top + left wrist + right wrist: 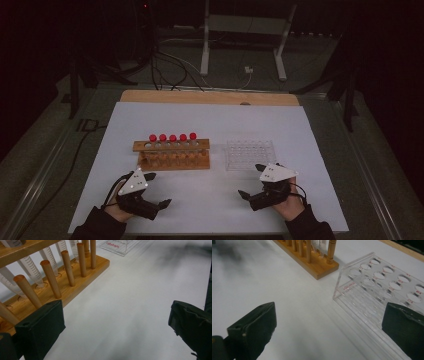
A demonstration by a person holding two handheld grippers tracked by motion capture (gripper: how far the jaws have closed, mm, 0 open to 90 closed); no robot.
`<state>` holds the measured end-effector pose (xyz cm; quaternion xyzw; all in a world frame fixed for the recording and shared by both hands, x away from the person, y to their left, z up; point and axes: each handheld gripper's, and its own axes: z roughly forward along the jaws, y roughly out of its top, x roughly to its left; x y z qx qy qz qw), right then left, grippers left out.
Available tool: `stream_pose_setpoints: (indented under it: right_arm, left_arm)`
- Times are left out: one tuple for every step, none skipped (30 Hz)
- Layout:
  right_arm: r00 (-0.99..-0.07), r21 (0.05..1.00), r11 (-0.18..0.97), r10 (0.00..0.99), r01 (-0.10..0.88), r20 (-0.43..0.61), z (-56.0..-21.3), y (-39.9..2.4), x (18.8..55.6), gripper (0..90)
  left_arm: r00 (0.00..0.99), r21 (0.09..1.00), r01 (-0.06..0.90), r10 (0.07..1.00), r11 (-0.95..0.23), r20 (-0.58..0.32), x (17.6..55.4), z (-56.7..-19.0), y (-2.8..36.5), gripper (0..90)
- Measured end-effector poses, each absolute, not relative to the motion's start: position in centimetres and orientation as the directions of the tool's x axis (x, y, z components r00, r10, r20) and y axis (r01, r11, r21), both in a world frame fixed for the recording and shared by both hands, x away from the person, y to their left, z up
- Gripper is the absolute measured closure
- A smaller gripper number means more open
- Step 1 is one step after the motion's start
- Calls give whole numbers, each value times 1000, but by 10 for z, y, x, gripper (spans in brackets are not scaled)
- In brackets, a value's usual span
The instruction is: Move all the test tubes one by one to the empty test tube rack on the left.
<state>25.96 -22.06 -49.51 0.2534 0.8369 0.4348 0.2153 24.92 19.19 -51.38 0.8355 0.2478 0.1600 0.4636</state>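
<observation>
Two tools are held low over the white desk [210, 117] at its near edge: the left tool [157, 190] and the right tool [252, 181], each with jaws spread wide and nothing gripped. Beyond the left tool, one wooden rack [172, 155] is seen, in which five red-capped tubes [173, 138] are stood upright. Just beside it, ahead of the right tool, one clear plastic rack [249, 154] is set, unfilled.

Left tool [156, 189]: black body, two black block-shaped jaws, grey three-cornered plate on top with small dark dots, black cable trailing behind. Right tool [252, 181]: same build, same plate, same cable. Dark sleeves behind both tools.
</observation>
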Motion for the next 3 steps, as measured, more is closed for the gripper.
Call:
stream_pose_setpoints:
  right_arm:
    - [-777, 836, 495, 613, 237, -142, -495, -220, 260, 0]
    - [-778, 835, 496, 612, 237, -143, -496, -220, 260, 0]
    - [-778, 834, 497, 612, 238, -143, -496, -220, 260, 0]
  left_arm:
    - [826, 854, 264, 562, -449, 40, 249, -514, 192, 13]
    - [826, 853, 263, 563, -451, 43, 249, -514, 192, 12]
    - [826, 855, 262, 562, -448, 41, 249, -514, 193, 12]
